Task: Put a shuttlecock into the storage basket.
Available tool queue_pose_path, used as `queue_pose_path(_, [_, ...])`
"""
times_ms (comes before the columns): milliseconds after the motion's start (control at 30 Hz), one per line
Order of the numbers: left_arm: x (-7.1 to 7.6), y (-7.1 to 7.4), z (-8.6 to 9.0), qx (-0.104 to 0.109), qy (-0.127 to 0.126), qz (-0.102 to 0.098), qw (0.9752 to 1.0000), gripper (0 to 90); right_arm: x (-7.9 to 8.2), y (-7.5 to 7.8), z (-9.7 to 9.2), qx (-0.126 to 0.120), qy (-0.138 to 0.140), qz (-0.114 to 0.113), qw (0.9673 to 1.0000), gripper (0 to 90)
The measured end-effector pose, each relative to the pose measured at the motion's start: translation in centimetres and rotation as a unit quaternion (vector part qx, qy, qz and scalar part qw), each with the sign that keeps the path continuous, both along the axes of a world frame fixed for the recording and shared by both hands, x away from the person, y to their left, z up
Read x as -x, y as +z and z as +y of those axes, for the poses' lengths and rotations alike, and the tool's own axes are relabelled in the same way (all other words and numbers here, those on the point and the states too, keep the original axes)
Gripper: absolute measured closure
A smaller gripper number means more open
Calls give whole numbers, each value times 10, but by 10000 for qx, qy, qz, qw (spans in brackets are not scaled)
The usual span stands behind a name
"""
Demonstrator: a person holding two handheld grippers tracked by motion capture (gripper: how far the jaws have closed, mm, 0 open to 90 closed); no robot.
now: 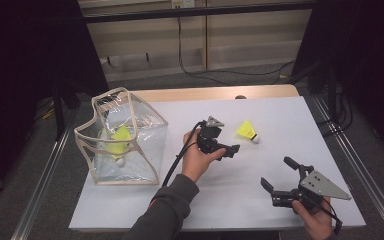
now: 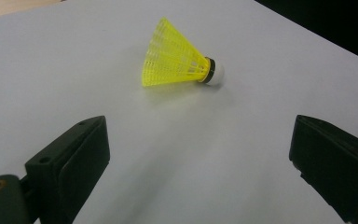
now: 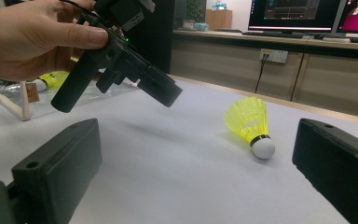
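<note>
We hold the left gripper (image 1: pixel 230 150) above the middle of the white worktop (image 1: pixel 240 200), its jaws spread wide and empty, pointed toward the right-far side. Just beyond it lies a yellow shuttlecock (image 1: pixel 247 131) on its side on the worktop, white cork tip toward the right, skirt toward the left. Gripper and shuttlecock are near each other but apart; nothing touches the shuttlecock.

In the left gripper view the shuttlecock (image 2: pixel 179 58) sits ahead of and between the two black jaws, farther off than their tips, with bare worktop (image 2: pixel 191 163) in the gap.

Our right gripper (image 1: pixel 278 178) rests low near the right-near corner of the worktop, held in the right hand (image 1: pixel 315 217), with the grey three-cornered plate on top. Its jaws are also wide apart and hold nothing. In the right gripper view we see the shuttlecock (image 3: pixel 251 123) lying tip-down toward us, between the jaws but well ahead of them, and the left hand (image 3: pixel 23 39) with its gripper (image 3: pixel 158 88) hovering above the worktop to the left of it.

On the left side of the worktop stands a clear plastic bag (image 1: pixel 122 137) with pale trim, its mouth open upward. Inside it lies a second yellow shuttlecock (image 1: pixel 116 142). The bag is well apart from the loose shuttlecock.

A grey sleeve (image 1: pixel 167 210) covers our left forearm.
</note>
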State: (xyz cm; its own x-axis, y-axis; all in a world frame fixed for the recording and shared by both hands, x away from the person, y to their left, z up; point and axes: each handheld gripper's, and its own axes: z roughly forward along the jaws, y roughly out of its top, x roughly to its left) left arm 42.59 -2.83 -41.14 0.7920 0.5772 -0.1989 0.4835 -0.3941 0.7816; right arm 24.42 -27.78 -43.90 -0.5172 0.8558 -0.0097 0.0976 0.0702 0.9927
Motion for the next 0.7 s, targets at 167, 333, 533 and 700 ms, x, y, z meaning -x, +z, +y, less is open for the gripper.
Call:
queue_pose_path(167, [-3, 0, -2, 6, -28, -20, 10000, 50, 0, 0, -1, 10, -1, 11, 10000, 11])
queue_pose_path(333, [-5, 0, -5, 31, -63, -44, 10000, 49, -1, 0, -1, -33, -30, 14, 10000, 11])
queue_pose_path(533, [-10, 0, -9, 61, -63, -122, 9999, 49, 0, -1, -1, -35, -12, 21, 10000, 11])
queue_pose_path(700, [-13, -3, -12, 50, -65, -162, 9998, 49, -1, 0, -1, -36, -9, 6, 10000, 11])
